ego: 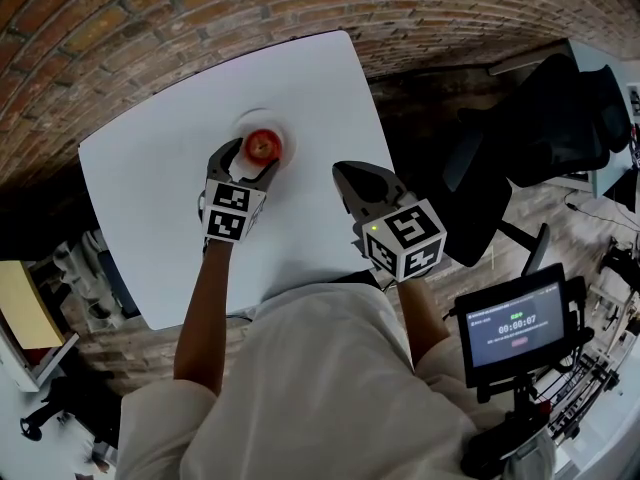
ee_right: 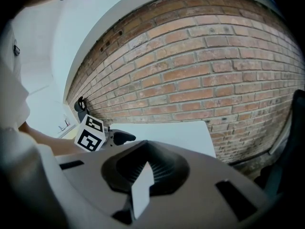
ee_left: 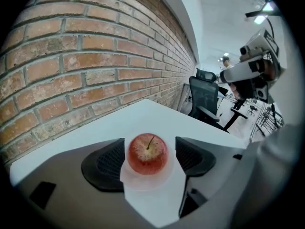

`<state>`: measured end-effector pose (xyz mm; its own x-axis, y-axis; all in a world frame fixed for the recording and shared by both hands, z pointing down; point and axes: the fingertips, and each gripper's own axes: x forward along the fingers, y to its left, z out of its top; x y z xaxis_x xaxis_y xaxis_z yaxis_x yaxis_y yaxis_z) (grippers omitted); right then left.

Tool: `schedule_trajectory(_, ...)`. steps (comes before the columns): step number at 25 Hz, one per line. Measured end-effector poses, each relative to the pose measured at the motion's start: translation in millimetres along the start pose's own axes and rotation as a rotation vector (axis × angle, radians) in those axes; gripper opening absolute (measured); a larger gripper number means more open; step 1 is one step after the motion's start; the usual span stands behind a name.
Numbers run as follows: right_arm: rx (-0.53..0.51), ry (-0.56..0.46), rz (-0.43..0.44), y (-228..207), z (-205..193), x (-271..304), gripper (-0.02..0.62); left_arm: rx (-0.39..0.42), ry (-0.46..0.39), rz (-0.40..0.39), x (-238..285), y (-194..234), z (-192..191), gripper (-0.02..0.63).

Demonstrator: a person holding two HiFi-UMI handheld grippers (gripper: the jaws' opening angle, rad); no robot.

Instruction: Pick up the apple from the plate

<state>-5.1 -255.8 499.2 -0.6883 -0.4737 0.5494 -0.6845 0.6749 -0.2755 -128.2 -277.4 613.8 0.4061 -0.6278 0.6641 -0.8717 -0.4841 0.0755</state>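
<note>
Left tool (ee_left: 150,157) straddles apple (ee_left: 147,153), narrow side gaps.
</note>
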Motion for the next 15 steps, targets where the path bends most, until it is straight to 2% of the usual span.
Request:
schedule_trajectory(6, 0.001, 0.009, 0.003, 0.2, -1.6, 3.3, 0.002, 0.004, 0.038, -0.001, 8.7, 2.2, -8.2, 0.352)
schedule_trajectory(15, 0.004, 0.019, -0.003, -2.2, -4.7, 4.6, 0.002, 0.011, 0.076, -0.016, 23.3, 2.6, -21.3, 0.353)
